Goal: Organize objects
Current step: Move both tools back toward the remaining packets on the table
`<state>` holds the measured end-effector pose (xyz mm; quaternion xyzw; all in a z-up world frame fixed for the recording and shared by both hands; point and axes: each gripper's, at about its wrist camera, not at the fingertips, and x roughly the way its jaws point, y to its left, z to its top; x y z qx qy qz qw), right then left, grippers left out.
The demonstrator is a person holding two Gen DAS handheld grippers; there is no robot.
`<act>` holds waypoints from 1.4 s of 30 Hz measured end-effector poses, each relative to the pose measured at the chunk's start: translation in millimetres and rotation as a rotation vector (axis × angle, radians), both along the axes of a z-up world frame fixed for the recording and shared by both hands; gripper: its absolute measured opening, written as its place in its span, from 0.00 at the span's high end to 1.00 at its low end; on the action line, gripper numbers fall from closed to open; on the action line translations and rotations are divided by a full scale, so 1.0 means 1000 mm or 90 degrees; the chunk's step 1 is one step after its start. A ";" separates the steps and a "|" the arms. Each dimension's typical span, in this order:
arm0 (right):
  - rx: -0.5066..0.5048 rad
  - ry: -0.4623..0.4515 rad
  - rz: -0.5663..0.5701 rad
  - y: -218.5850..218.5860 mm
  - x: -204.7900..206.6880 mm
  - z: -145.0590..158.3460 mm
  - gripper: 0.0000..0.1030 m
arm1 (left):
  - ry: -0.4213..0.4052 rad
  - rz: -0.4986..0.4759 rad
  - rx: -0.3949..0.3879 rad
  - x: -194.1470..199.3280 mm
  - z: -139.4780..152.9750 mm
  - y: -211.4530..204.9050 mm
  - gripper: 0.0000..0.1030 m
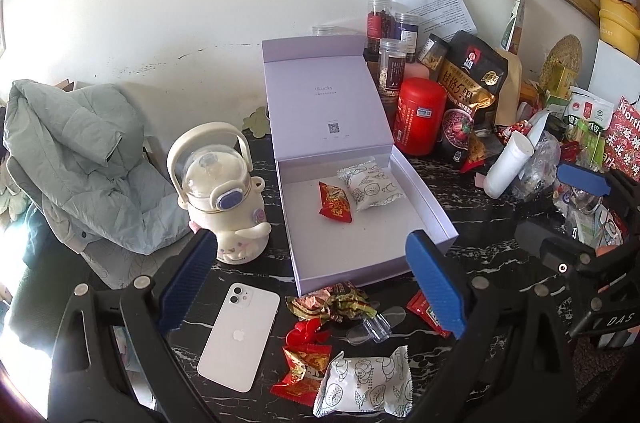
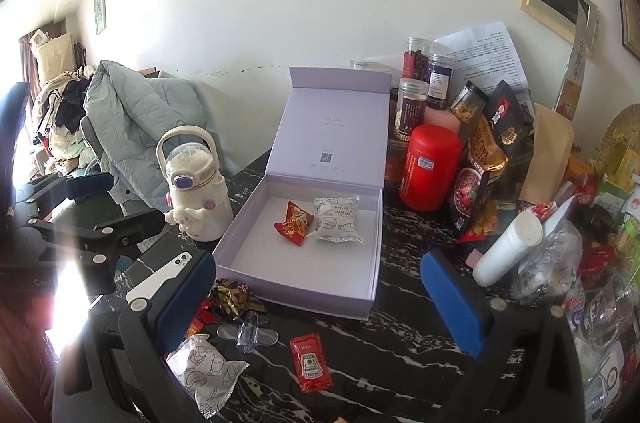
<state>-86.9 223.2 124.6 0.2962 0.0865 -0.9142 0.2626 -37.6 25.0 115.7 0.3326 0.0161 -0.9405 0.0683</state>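
Left gripper [image 1: 314, 283]: I have it spread wide and empty, over the loose snacks.
Right gripper [image 2: 320, 297]: also wide, holding nothing.
White snack packet [image 1: 366, 383]: on the worktop [image 1: 492, 251] near the lavender box [image 1: 360, 255]; light, soft, crinkly, so I'd pinch its puffed middle.
Left view: shows the white phone [image 1: 240, 337] whole.
Right view: shows the ketchup sachet [image 2: 311, 363] whole.
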 end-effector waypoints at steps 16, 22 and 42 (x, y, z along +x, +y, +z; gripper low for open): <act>0.012 -0.090 0.032 -0.009 0.033 -0.065 0.00 | -0.072 0.018 0.024 0.036 -0.058 -0.011 0.07; 0.009 -0.129 0.038 -0.013 0.037 -0.091 0.00 | -0.091 0.026 0.040 0.044 -0.079 -0.017 0.07; 0.021 -0.219 0.113 -0.054 0.046 -0.154 0.00 | -0.178 0.016 0.060 0.053 -0.150 -0.037 0.08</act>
